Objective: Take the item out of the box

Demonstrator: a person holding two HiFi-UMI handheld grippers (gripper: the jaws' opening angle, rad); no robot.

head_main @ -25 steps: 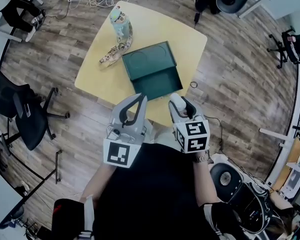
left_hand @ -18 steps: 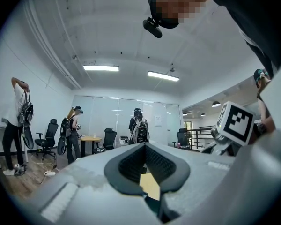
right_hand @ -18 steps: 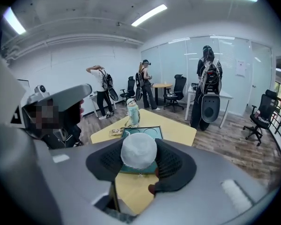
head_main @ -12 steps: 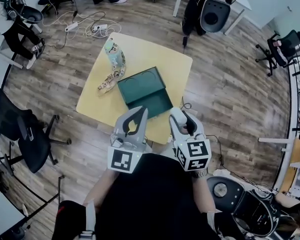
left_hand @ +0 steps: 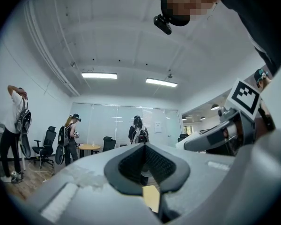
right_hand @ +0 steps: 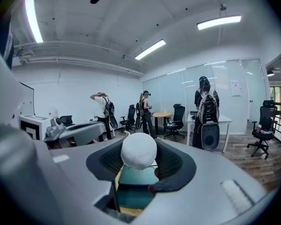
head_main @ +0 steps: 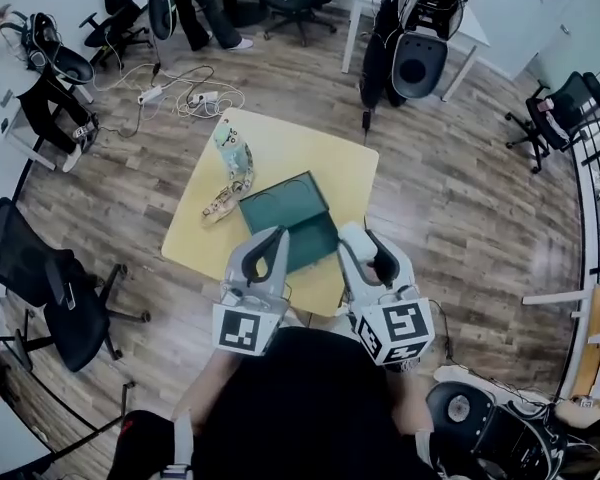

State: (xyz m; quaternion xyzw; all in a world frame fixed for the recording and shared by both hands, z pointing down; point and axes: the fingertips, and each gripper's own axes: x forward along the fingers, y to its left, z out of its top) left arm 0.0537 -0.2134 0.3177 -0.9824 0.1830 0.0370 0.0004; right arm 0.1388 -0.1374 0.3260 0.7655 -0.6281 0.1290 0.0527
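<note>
From above, the yellow desk (head_main: 280,148) stands on a wood floor with office chairs (head_main: 65,293) round it. The dark green box (head_main: 292,223) lies open on the desk, its lid folded back. Just to its left is a pale patterned object (head_main: 232,160), one end upright and the rest trailing along the desk. The person holds both tools up near their chest, on the near side of the desk. The left tongs (head_main: 276,234) have their tips together and nothing in them. The right tongs (head_main: 366,244) are spread fairly wide round a white ball (head_main: 352,235), which is out of the box and clear above the desk.

The left gripper view looks level across the room. The left tongs (left_hand: 145,161) meet at the tip, and the hollow between the ribbed pads is empty. A bit of desk (left_hand: 151,197) shows below them. The right gripper (left_hand: 220,135) is alongside at the right, and people wearing backpacks (left_hand: 139,134) stand far off by a glass wall.

In the right gripper view the right tongs (right_hand: 140,159) have the white ball (right_hand: 138,150) gripped between their pads, near the tips. Under the ball, through the gap, lies the green box (right_hand: 133,182) on the desk (right_hand: 126,212). The left gripper (right_hand: 77,132) is off to the left.
</note>
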